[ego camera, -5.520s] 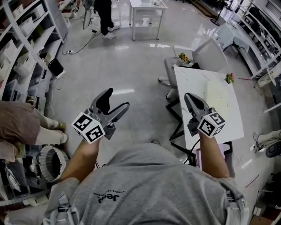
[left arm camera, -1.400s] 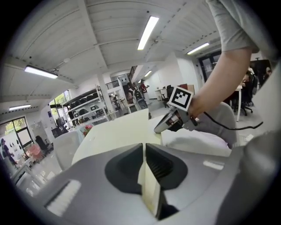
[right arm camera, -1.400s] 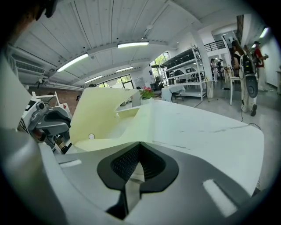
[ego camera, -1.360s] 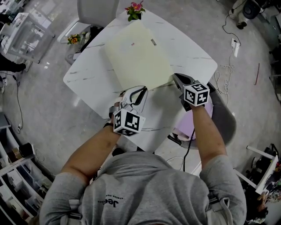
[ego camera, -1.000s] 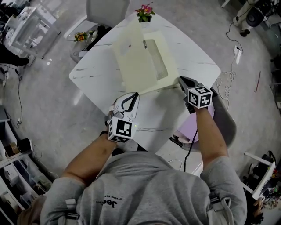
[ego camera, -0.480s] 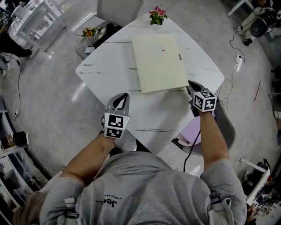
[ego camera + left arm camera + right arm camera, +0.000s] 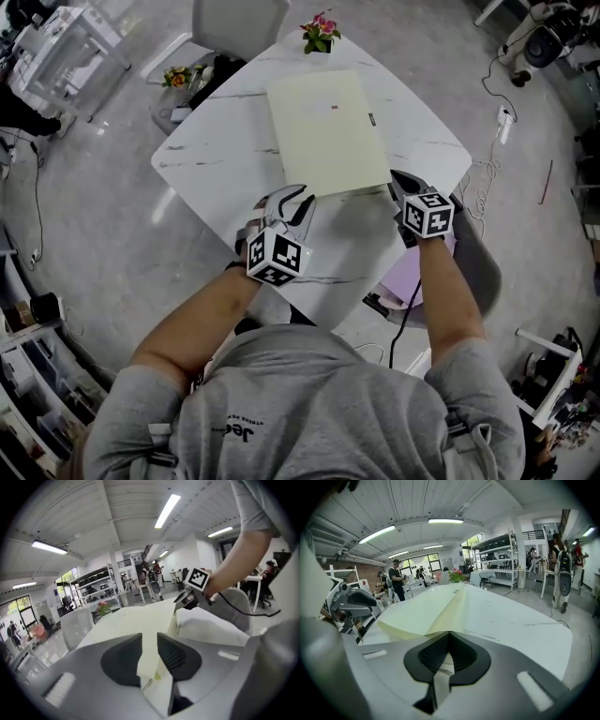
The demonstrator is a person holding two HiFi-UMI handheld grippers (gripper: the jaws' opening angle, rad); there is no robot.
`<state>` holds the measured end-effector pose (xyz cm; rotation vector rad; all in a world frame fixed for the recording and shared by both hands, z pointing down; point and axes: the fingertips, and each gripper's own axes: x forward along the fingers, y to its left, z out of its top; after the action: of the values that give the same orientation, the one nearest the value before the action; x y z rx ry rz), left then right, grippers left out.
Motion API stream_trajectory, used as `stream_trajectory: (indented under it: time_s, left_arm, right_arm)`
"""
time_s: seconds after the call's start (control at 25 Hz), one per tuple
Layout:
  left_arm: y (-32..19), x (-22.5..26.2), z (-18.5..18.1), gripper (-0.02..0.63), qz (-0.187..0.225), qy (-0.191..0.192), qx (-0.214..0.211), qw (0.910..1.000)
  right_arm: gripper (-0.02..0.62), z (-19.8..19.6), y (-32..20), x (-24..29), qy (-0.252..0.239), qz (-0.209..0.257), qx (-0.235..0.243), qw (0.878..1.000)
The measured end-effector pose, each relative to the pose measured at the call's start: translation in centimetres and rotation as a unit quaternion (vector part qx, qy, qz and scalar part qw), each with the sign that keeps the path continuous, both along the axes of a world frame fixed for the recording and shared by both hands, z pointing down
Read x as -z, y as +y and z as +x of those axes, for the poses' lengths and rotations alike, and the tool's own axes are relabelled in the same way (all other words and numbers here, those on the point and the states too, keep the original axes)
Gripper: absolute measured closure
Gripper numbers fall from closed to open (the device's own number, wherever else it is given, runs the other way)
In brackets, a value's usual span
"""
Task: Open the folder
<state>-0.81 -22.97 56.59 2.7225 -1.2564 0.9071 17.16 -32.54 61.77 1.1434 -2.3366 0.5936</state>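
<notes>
head view: folder on white table, grey floor

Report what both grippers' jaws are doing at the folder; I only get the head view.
Observer: The right gripper has its jaws shut on a near corner of the folder.
Operator: Now the left.
Observer: The left gripper has its jaws slightly apart. They have just been opening, and the folder's other near corner is between them.
Operator: Check the near edge.
Observer: In the left gripper view, it seems to rise off the table toward the right gripper.
</notes>
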Motion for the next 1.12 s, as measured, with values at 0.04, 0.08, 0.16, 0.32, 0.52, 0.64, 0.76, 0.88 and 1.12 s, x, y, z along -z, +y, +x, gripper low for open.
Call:
stream_trajectory:
  time_s: [0.04,0.08,0.16,0.32,0.52,0.64,0.76,0.88,1.12]
  left_arm:
    - [-0.4,-0.2,1.1,0.483,0.001,-0.011,-0.015,0.9998]
    - [-0.8,-0.5,2.3,0.437,0.003,-0.022,-0.031,0.9993]
    - [-1.7,-1.2,5.0,0.387,0.006,-0.042,-0.059,0.9974]
    - [-3.1,-1.9,10.9,0.324,0.029,-0.091,-0.115,0.9887]
    - [-5.4,-4.3,16.4,0.313,0.091,-0.182,-0.167,0.9648]
    - [-6.6,-4.7,17.3,0.326,0.105,-0.223,-0.169,0.9542]
    - [-7.7,-3.9,17.3,0.448,0.107,-0.227,-0.155,0.9554]
    - [-8.1,-1.7,17.0,0.47,0.122,-0.209,-0.143,0.9597]
    - [-6.7,4.3,12.9,0.512,0.168,-0.163,-0.108,0.9662]
  right_arm:
    - [0.592,0.0,0.0,0.0,-0.001,0.001,0.0,1.0]
    - [0.592,0.0,0.0,0.0,-0.002,0.002,0.0,1.0]
    - [0.592,-0.1,-0.1,0.0,-0.006,0.003,-0.001,1.0]
    - [0.592,0.0,-0.1,-0.1,-0.015,0.004,-0.003,1.0]
    - [0.592,0.0,-0.1,0.1,-0.028,0.006,-0.007,1.0]
    - [0.592,0.2,0.0,0.2,-0.038,0.007,-0.011,0.999]
    - [0.592,0.3,0.1,0.2,-0.043,0.009,-0.011,0.999]
    - [0.592,0.6,0.0,0.1,-0.041,0.011,-0.007,0.999]
    - [0.592,0.6,-0.2,-0.1,-0.025,0.01,0.006,1.0]
